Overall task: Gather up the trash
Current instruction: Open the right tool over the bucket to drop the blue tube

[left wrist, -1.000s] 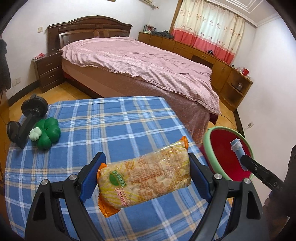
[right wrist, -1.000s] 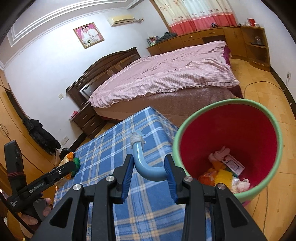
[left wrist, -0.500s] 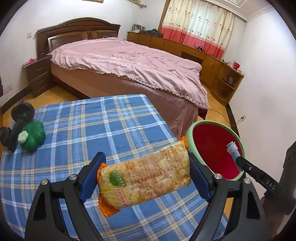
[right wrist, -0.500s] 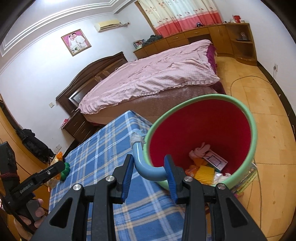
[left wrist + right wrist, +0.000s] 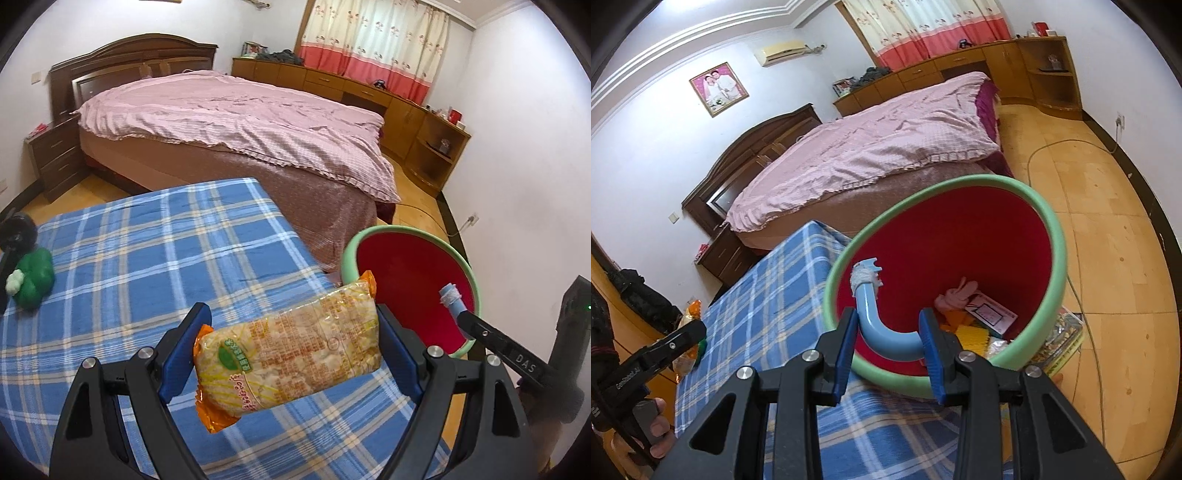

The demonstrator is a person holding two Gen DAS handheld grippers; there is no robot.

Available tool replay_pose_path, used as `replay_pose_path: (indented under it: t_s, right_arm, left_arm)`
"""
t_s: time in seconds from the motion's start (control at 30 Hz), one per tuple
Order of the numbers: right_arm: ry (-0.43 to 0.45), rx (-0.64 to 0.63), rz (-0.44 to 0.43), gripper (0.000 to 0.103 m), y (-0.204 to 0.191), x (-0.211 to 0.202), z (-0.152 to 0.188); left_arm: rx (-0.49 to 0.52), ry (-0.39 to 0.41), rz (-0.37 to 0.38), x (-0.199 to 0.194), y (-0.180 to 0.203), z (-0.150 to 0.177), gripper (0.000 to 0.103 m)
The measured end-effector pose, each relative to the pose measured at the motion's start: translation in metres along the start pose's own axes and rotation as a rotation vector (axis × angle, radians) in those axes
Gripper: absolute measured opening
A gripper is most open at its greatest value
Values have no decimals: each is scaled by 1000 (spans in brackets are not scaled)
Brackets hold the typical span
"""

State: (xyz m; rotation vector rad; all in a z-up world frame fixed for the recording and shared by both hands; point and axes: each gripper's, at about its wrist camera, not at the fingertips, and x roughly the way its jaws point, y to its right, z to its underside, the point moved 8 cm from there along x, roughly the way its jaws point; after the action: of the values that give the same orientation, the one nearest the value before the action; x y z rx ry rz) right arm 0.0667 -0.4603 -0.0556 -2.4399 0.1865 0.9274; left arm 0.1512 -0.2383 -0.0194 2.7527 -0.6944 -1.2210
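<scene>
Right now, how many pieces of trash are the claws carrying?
2: a noodle packet in the left claw over the table, a bent blue tube in the right claw over the bin.

A home bedroom: made bed (image 5: 236,122), curtains (image 5: 373,48), nightstand (image 5: 55,158).

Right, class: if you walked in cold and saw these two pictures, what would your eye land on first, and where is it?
First, the noodle packet, clamped crosswise in the left gripper above the blue checked tablecloth. Next, the red bin with its green rim on the floor beside the table, rubbish already at its bottom, and the right gripper holding a curved blue tube over its mouth. Behind everything lies the big bed under a pink cover.
</scene>
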Motion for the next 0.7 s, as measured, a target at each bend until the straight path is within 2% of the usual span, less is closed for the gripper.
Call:
replay_pose_path:
  t_s: [0.4, 0.7]
  right_arm:
    - [-8, 31, 62, 39, 32, 15, 0]
    - [23, 56, 59, 41, 45, 7, -8]
  left_arm:
    - [86, -24, 48, 28, 40, 1, 87]
    - [141, -46, 71, 48, 63, 1, 87]
